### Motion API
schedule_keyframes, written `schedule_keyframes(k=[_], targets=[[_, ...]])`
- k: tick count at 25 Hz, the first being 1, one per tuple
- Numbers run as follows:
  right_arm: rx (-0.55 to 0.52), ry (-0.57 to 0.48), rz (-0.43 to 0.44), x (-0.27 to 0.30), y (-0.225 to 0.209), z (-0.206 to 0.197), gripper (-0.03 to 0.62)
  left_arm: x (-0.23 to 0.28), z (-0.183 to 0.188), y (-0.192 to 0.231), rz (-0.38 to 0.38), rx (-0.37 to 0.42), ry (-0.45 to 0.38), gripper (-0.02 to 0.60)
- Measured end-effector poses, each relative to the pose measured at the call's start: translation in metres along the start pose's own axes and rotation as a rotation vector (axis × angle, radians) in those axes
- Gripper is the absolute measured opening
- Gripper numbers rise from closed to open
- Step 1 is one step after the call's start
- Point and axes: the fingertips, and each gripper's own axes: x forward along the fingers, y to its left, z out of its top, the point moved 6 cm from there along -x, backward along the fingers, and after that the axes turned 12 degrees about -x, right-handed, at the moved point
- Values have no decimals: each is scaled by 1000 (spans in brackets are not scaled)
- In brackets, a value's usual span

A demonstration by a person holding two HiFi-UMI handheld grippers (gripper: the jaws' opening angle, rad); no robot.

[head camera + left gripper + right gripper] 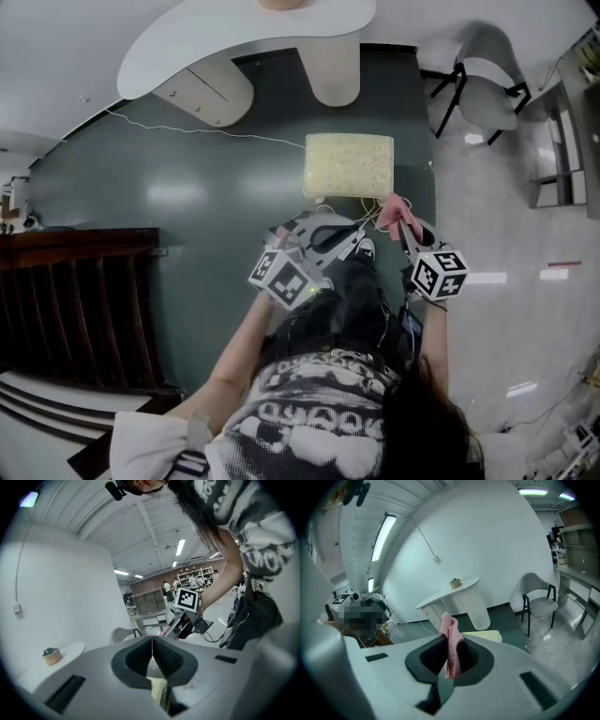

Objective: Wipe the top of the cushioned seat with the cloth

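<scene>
The right gripper (449,663) has its fingers clamped on the pink cloth (451,637), which stands up in a loose fold above them and hangs a little below. The left gripper (151,657) holds nothing; its fingers are pressed together. The seat (348,166), a cream square cushion, rests on the dark green floor (169,197) just ahead of both grippers. The cloth is near its closer edge but apart from it, so wiping looks not yet begun. The cloth appears light, thin and limp, so it will likely crumple and drag rather than slide flat. A hold at the bunched middle leaves free fabric to press down. The seat looks soft and textured, likely to give under pressure and perhaps shift on the floor, so the empty gripper could steady an edge.
</scene>
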Motion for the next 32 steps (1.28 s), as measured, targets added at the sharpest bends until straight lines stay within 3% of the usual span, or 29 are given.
schedule_keyframes(k=[18, 23, 32], targets=[[-44, -79, -59, -79, 176, -35, 12, -136, -27, -107, -95, 70, -62, 6], [-55, -91, -71, -93, 196, -34, 12, -148, -32, -119, -107, 67, -73, 6], [-40, -111, -86, -128, 190, -37, 12, -133, -16, -145, -125, 86, -86, 6]])
